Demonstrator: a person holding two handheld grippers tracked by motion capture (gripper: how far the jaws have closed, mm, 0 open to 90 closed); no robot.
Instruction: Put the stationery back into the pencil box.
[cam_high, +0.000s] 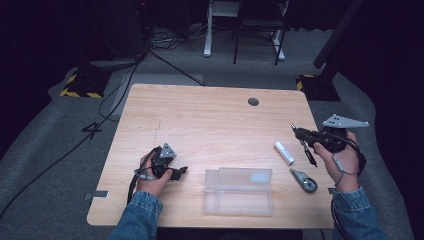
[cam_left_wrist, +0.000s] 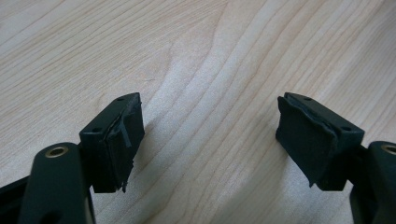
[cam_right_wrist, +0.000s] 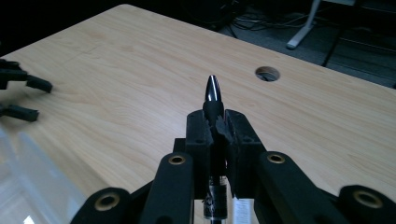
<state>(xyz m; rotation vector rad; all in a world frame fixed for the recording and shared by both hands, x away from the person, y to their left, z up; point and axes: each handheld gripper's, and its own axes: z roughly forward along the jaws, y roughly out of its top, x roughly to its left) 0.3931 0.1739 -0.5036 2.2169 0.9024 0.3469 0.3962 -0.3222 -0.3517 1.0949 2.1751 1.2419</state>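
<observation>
Two black tools are at work over the pale wooden counter (cam_high: 210, 120). The right tool (cam_right_wrist: 216, 122) is clenched on a slim black pen (cam_right_wrist: 213, 93), whose pointed glossy tip stands out beyond the pads while the barrel runs back down between them; in the high view this tool (cam_high: 295, 131) is lifted above the counter's right edge. Near it on the counter lie a small white cylindrical cap (cam_high: 284, 152) and a grey teardrop-shaped correction-tape dispenser (cam_high: 303, 180), close together but apart. A clear plastic pencil case (cam_high: 239, 191), lying open, sits near the front edge. At the left, the left tool (cam_left_wrist: 210, 140) rests low over bare wood, released, its pads wide apart with nothing between them.
</observation>
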